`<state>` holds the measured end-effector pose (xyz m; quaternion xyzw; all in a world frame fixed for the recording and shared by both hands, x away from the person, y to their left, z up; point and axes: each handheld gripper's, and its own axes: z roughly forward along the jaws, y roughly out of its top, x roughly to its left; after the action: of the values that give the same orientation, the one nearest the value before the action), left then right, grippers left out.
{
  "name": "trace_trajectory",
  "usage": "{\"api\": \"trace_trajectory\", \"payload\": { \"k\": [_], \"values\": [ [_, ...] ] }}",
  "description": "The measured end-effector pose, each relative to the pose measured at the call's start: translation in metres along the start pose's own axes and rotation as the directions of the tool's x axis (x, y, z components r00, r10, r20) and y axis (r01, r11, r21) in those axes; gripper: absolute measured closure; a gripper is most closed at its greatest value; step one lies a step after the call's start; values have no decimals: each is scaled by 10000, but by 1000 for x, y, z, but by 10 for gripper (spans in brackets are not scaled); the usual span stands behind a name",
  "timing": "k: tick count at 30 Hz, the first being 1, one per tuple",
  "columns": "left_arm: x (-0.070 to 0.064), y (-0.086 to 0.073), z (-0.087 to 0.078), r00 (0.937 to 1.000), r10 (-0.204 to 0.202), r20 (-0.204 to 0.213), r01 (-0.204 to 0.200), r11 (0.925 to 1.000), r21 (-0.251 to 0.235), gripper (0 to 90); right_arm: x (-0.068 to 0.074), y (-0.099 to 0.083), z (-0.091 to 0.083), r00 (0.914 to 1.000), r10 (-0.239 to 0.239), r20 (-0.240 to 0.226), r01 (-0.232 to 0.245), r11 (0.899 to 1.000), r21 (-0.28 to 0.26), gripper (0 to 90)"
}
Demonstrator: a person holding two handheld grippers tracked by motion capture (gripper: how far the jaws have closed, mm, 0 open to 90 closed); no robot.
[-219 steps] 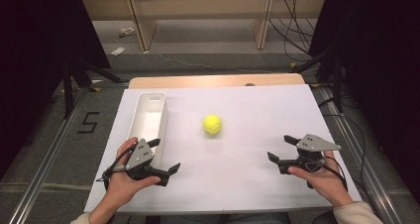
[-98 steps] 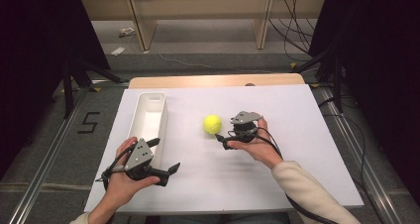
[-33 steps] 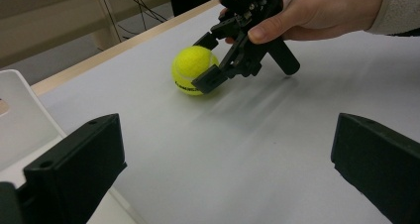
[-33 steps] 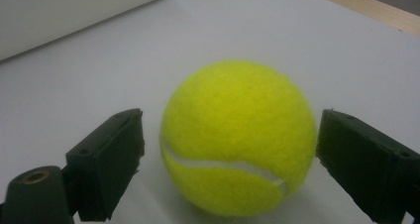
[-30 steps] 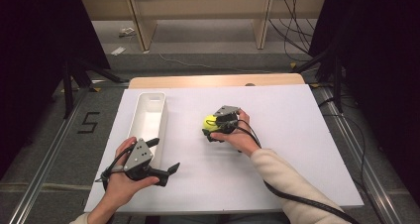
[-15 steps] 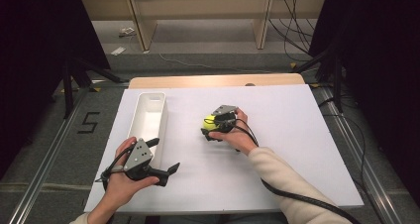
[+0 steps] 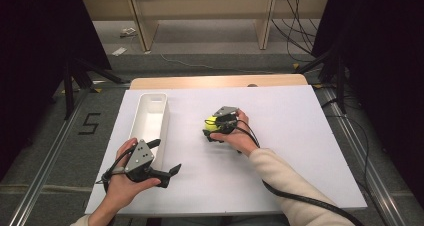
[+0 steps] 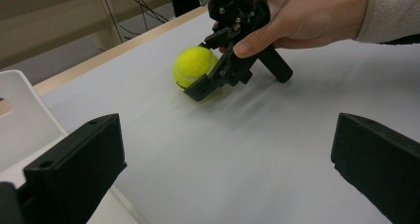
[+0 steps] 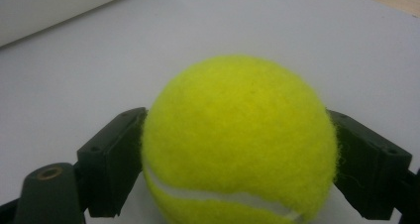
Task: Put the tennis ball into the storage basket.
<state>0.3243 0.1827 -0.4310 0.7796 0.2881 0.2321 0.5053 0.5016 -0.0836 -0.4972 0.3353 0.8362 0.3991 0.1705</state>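
Gripping now: the right gripper [image 7: 214, 130] has its two black jaws closed on the tennis ball [image 7: 216, 124], one jaw pressed to each side of it
Ball seen from the right gripper view: the yellow-green felt ball [image 9: 240, 144] sits squarely between the jaws, its white seam curving across the lower part
Ball seen from the left gripper view: the tennis ball [image 8: 193, 67] rests on the table near the far wooden edge, with the right gripper [image 8: 208, 70] clamped round it from the right
Ball position: near the middle of the white table [image 7: 300, 151], to the right of the white tray [image 7: 150, 117] and apart from it
Ball contact with table: it appears to sit on the surface, though the high view is too small to be sure
Right hand: the hand [image 7: 239, 136] wraps the gripper's handle, its sleeve reaching in from the bottom right
Left gripper: the left gripper [image 7: 167, 158] lies low near the front left of the table, just beside the near end of the tray, jaws spread wide with nothing between them
Left gripper's own view: both black jaws stand far apart at the bottom corners, bare table between them
Left hand: the hand [image 7: 122, 183] holds its gripper at rest on the table
Tray: a long, narrow white tray, standing lengthwise along the left side of the table, with nothing in the part that shows
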Motion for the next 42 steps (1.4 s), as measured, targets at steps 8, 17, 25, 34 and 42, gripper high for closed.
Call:
{"api": "trace_trajectory", "payload": {
  "k": [8, 17, 25, 34, 42],
  "values": [
    [0, 0, 0, 10000, 9, 35, -9, 10000, -11, 0, 1, 0, 0, 9998, 93, 174, -94, 10000, 21, 248],
    [0, 0, 0, 10000, 13, 53, -13, 10000, -4, 0, 1, 0, 0, 9998, -54, 195, 53, 10000, 51, 261],
    [0, 0, 0, 10000, 19, 40, -18, 10000, -31, 0, 1, 0, -1, 9998, 46, 175, -46, 10000, 8, 264],
    [0, 0, 0, 10000, 46, 56, -46, 10000, -33, 0, 0, 5, -6, 9999, 129, 82, -128, 9997, -213, 265],
    [0, 0, 0, 10000, 11, 45, -11, 10000, -52, 0, 1, 7, -10, 9999, 137, 33, -135, 9991, -398, 265]
  ]
}}
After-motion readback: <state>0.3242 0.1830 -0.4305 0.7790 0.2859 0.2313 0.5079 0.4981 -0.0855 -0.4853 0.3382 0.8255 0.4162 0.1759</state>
